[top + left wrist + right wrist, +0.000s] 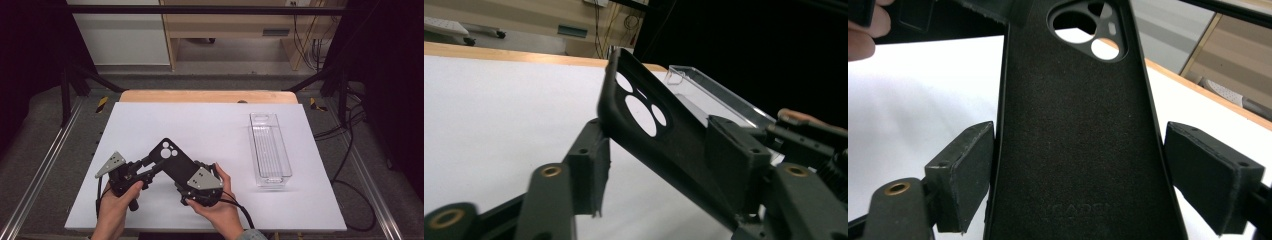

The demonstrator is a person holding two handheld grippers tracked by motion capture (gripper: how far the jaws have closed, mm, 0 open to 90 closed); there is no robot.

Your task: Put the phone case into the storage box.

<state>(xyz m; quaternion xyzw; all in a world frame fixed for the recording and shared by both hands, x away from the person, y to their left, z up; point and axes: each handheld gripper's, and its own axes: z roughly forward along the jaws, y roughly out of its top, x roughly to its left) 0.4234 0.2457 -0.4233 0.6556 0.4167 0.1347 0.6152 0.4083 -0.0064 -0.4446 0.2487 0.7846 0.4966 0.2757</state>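
Black phone case (175,162) of soft matte material, with round camera cut-outs at one end, held between both tools over the near-middle of the white table sheet (210,125). Raised off the sheet and tilted, camera end pointing away from the person and up, as seen in the left gripper view (664,145). Inner felt-like face turned toward the right gripper view (1073,140), with faint embossed lettering near the lower end, too dim to read.

Right gripper (186,172) clamped across the width of the case's lower end, one black pad on each long edge (1073,185); jaws spread wide to take it. Carried by the right hand (220,207) at the near edge of the table.

Left gripper (152,164) closed on the camera end from the left, one pad meeting the case's edge just below the cut-outs, the other lying against its outer back (664,160). Carried by the left hand (117,205), with the grey three-cornered plate showing on top.

Long clear plastic tray (254,145) lying flat on the right part of the sheet, well apart from the case and both tools; seen again beyond the case in the left gripper view (724,95). Light wooden table edge (207,96) showing along the far side of the sheet.
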